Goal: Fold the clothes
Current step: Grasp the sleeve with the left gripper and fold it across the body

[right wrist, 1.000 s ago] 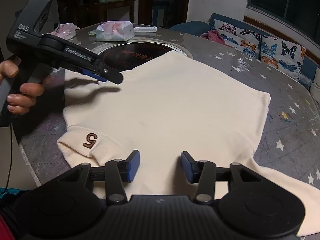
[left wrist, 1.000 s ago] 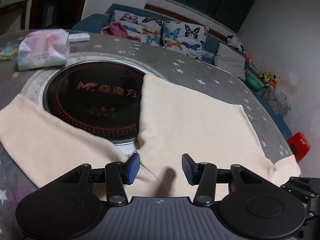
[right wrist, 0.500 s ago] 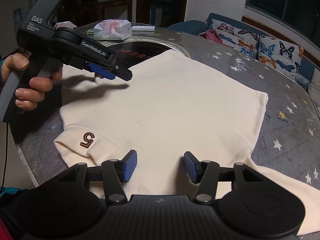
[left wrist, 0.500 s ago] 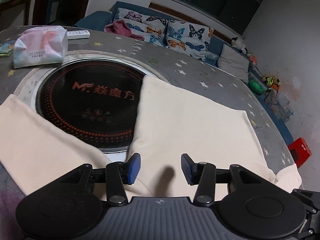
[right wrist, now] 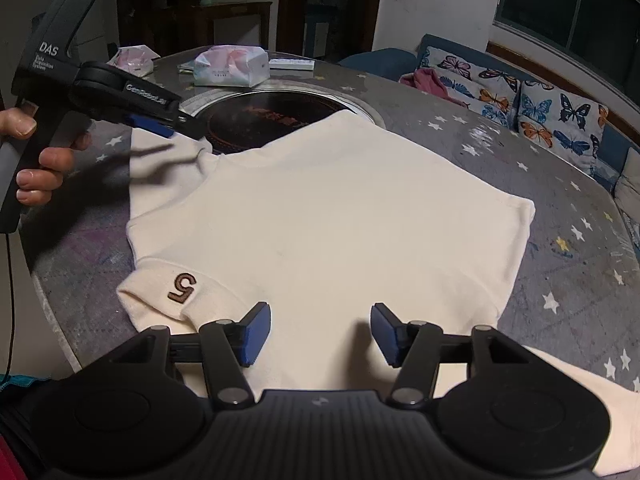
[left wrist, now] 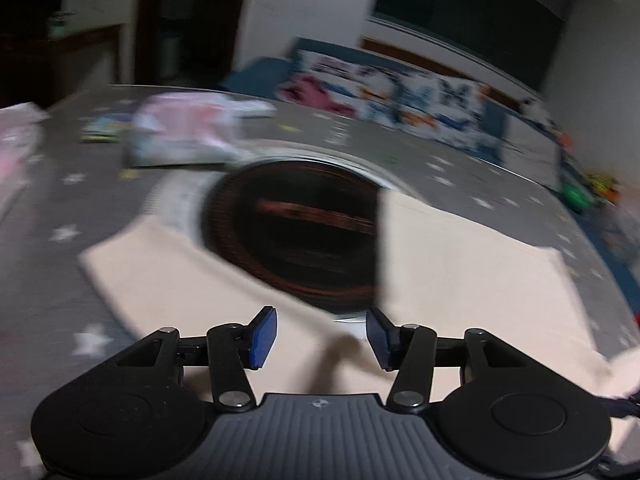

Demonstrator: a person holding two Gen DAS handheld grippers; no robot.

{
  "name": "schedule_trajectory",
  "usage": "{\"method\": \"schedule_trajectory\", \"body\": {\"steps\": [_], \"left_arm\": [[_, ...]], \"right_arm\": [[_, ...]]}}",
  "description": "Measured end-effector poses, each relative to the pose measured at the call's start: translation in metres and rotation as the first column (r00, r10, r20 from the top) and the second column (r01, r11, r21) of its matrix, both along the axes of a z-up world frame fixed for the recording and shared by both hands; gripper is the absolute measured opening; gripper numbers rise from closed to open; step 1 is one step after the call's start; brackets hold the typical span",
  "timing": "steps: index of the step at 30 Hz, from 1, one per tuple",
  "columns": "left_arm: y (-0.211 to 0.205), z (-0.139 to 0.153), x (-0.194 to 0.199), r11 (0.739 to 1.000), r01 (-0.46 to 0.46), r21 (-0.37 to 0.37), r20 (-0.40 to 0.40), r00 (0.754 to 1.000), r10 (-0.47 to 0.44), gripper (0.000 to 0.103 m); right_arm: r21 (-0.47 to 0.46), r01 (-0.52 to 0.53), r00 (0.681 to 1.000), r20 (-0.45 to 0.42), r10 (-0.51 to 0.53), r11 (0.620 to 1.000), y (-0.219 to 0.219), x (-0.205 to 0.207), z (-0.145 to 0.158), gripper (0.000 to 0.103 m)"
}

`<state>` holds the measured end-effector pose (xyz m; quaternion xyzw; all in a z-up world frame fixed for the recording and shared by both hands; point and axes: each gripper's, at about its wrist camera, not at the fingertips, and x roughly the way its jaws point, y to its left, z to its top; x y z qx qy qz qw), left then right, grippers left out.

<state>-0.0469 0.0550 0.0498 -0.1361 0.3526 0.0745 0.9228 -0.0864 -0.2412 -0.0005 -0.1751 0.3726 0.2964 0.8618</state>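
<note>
On table (right wrist: 560,208), cream shirt (right wrist: 320,216) flat, rt edge clear

Plenty of room over the cream sweatshirt (right wrist: 328,216), it lies flat and nothing sits on it. Right gripper (right wrist: 316,334) hangs open above its near hem with a clear run toward 12 o'clock. At 10 o'clock the left gripper (right wrist: 176,124), open too, hovers over one sleeve and blocks that corner. Farther at 11 o'clock a tissue pack (right wrist: 230,66) and a smaller packet (right wrist: 134,60) crowd the table (right wrist: 560,280) edge. The 2 to 3 o'clock side is bare tabletop.
</note>
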Motion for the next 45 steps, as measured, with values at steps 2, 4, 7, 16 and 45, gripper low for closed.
{"method": "schedule_trajectory", "body": {"steps": [2, 4, 7, 16, 45], "left_arm": [[0.016, 0.0, -0.007, 0.997, -0.079, 0.022, 0.01, 0.997, 0.079, 0.053], [0.033, 0.0, -0.013, 0.986, -0.159, 0.041, 0.022, 0.987, 0.158, 0.053], [0.06, -0.003, -0.018, 0.963, -0.267, 0.039, 0.033, 0.963, 0.266, 0.053], [0.097, -0.02, -0.013, 0.945, -0.326, 0.003, 0.006, 0.945, 0.326, 0.046], [0.009, 0.06, -0.026, 0.986, 0.068, -0.15, 0.234, 0.972, -0.032, 0.003]], "right_arm": [[0.001, -0.005, 1.0, -0.002, 0.005, 1.0, 0.002, 0.0, -0.001, 0.057], [0.001, -0.009, 1.0, -0.004, 0.009, 1.0, 0.004, 0.0, -0.001, 0.057], [0.001, -0.015, 1.0, -0.005, 0.015, 1.0, 0.006, 0.0, -0.001, 0.057], [-0.002, -0.021, 1.0, -0.009, 0.021, 1.0, 0.01, -0.001, -0.001, 0.057], [0.033, 0.022, 1.0, 0.013, -0.022, 0.999, 0.001, -0.002, 0.006, 0.057]]}}
